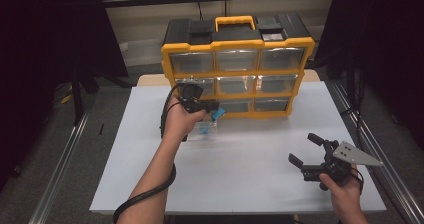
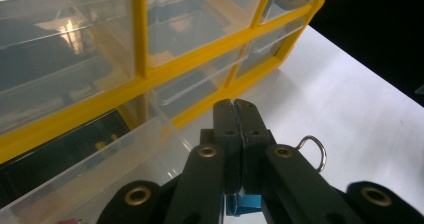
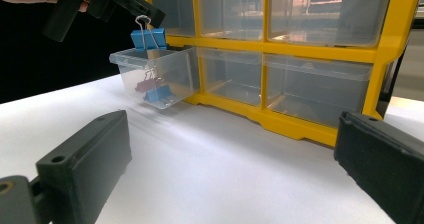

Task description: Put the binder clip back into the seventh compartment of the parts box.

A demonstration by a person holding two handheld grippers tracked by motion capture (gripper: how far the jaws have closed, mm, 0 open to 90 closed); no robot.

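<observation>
— Hanging over a pulled-out clear plastic drawer (image 3: 159, 77), a blue binder clip (image 3: 148, 37) is pinched by its wire handle in the person's left gripper (image 1: 207, 105), at the front of a yellow-and-black plastic organiser cabinet (image 1: 238, 66) on a white tabletop (image 1: 260, 164).

— Is the clip really held, or just resting there?

— Held. In the left gripper view the two black jaws stand pressed together, with the wire loop (image 2: 314, 151) and a sliver of blue showing beside and below them. The right gripper view shows the clip dangling from the jaws, just above the drawer's rim.

— And the other hand?

— The right gripper (image 1: 309, 155) rests low over the near right of the table, jaws spread wide with nothing between them, well apart from the cabinet.

— What is already in the drawer?

— At least two clips lie at its bottom, one pinkish-purple (image 3: 146, 84) and one blue (image 3: 159, 93). The drawer sits part-way out of the bottom left slot.

— So how far along is the job?

— By my reading, late in this step: the clip is lifted and positioned over the drawer but not yet released. Dropping it in remains, and probably pushing the drawer home. No other loose clips are visible on the table.
</observation>
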